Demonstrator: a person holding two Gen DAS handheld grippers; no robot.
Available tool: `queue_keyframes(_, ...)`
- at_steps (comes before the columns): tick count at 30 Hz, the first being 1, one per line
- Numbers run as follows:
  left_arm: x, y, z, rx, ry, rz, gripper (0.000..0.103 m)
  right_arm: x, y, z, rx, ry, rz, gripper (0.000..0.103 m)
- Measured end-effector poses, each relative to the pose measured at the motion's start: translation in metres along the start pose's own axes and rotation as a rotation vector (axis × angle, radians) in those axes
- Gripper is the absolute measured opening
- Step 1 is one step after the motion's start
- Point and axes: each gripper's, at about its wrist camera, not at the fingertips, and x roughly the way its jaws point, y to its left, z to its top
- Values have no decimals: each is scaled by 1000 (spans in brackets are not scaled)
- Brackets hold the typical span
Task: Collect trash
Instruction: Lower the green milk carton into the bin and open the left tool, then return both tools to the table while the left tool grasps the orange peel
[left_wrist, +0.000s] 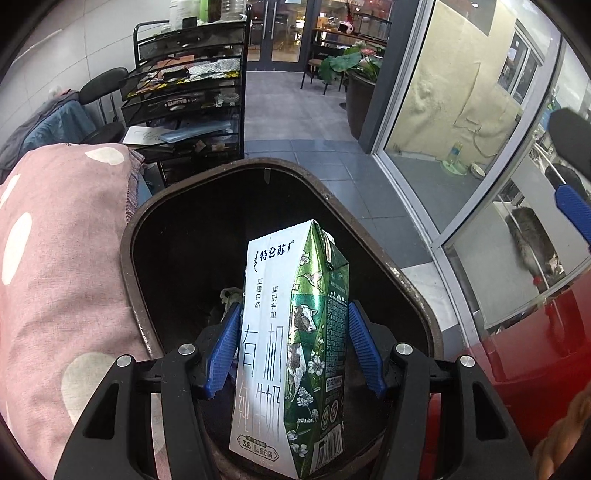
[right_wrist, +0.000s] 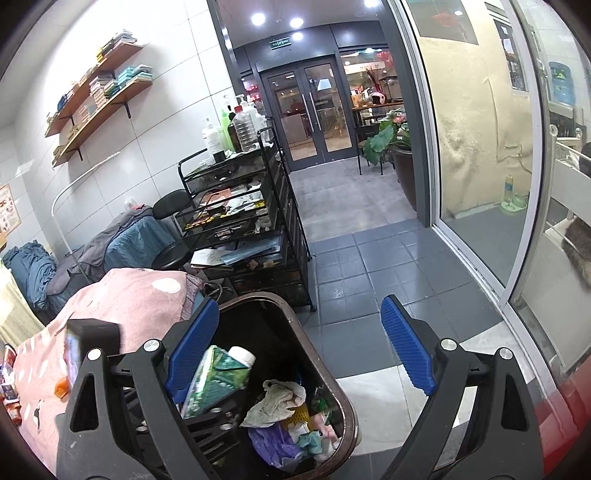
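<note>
A white and green milk carton (left_wrist: 291, 332) stands between the blue pads of my left gripper (left_wrist: 295, 304). Both pad tips touch its sides, so the gripper is shut on it. Beneath the carton gapes a dark brown trash bin (left_wrist: 125, 251). In the right wrist view the same carton (right_wrist: 218, 373) is tilted inside the bin (right_wrist: 266, 295), beside a crumpled tissue (right_wrist: 277, 402) and a purple bag (right_wrist: 269, 443). My right gripper (right_wrist: 297, 302) hangs open above the bin with nothing between its fingers. One of its blue fingers (left_wrist: 572, 218) shows at the right edge of the left wrist view.
A pink dotted blanket (right_wrist: 140, 299) lies against the bin's left side. A black mesh cart (right_wrist: 240, 206) with bottles stands behind the bin. A glass partition (right_wrist: 480, 184) runs along the right, with grey tiled floor (right_wrist: 351, 266) between. A red object (left_wrist: 535, 350) sits at the lower right.
</note>
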Motion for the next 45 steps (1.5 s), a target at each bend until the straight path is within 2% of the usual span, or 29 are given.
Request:
queue_keyframes(3, 2, 0, -1, 12, 5, 22, 84, -3, 2, 1, -3, -1, 8, 89)
queue_keyframes(7, -6, 0, -1, 27, -25, 52, 90, -6, 8, -1, -13, -21, 21, 90)
queue_keyframes(10, -23, -2, -4, 53, -80, 78, 93, -11, 10, -3, -6, -51, 34, 92)
queue_keyframes(12, -35, -3, -7, 66, -107, 95, 95, -17, 12, -4, -5, -82, 46, 93)
queue_keyframes(18, -72, 3, -20, 105, -181, 144, 97, -16, 21, -9, -19, -93, 66, 96)
queue_keyframes(27, -118, 44, -48, 53, -252, 200, 98, -5, 33, -6, -59, -25, 139, 96)
queue_keyframes(36, -141, 114, -77, -78, -242, 293, 98, 14, 71, -29, -120, 67, 223, 96)
queue_keyframes(41, -150, 154, -94, -149, -219, 350, 97, 33, 115, -45, -202, 150, 294, 96)
queue_keyframes(44, -157, 181, -107, -191, -206, 385, 98, 39, 131, -51, -231, 170, 318, 96)
queue_keyframes(45, -158, 192, -110, -205, -198, 398, 97, 43, 148, -55, -262, 194, 346, 96)
